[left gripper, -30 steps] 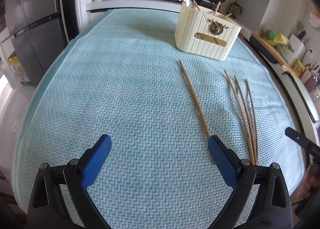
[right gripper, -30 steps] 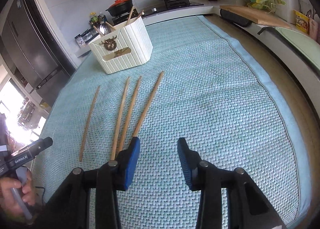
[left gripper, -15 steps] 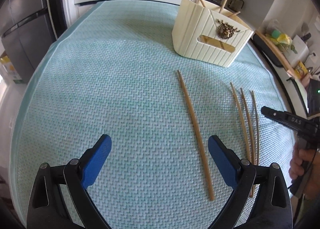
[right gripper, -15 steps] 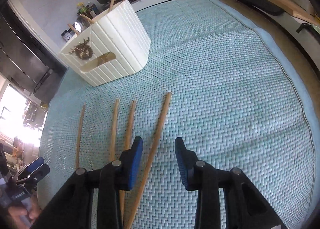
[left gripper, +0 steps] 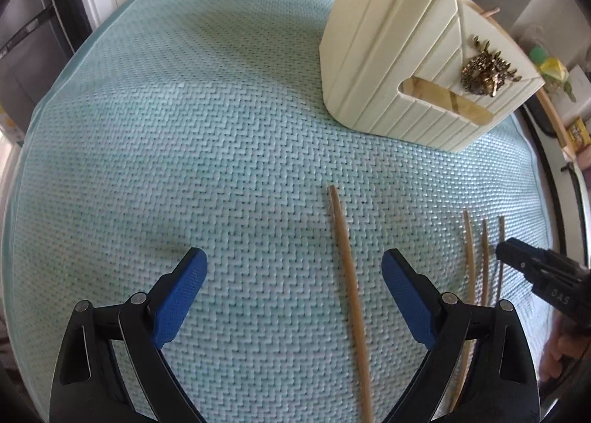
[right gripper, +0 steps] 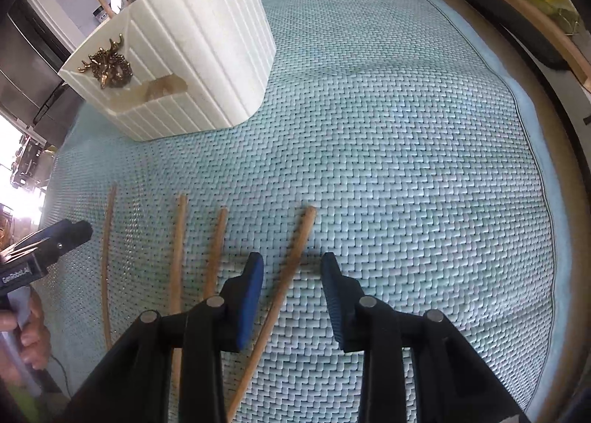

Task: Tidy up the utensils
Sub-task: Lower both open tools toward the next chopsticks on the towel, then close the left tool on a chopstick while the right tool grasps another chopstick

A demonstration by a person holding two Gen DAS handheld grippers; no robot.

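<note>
A cream ribbed utensil holder [left gripper: 388, 54] with a gold ornament stands on the teal woven mat [left gripper: 184, 127], with chopsticks and a spoon sticking out of it. A lone wooden chopstick [left gripper: 347, 275] lies between the wide-open fingers of my left gripper [left gripper: 293, 257], nearer the right finger. Three more chopsticks [left gripper: 471, 257] lie to its right. In the right wrist view, my right gripper [right gripper: 291, 260] hangs low over the rightmost chopstick [right gripper: 301, 238]. That stick runs between its narrow-set jaws, and the pads stand clear of it. The holder [right gripper: 203, 54] is at the upper left.
The right gripper's tip [left gripper: 517, 257] shows at the left wrist view's right edge, over the three chopsticks. The left gripper's tip [right gripper: 55, 242] and a hand show at the right wrist view's left edge. A kitchen counter and a wooden board [right gripper: 535, 24] border the mat.
Both grippers moved forward toward the holder and tilted down. The lone chopstick now lies between the left fingers; the rightmost chopstick now lies between the right jaws, which narrowed slightly.
</note>
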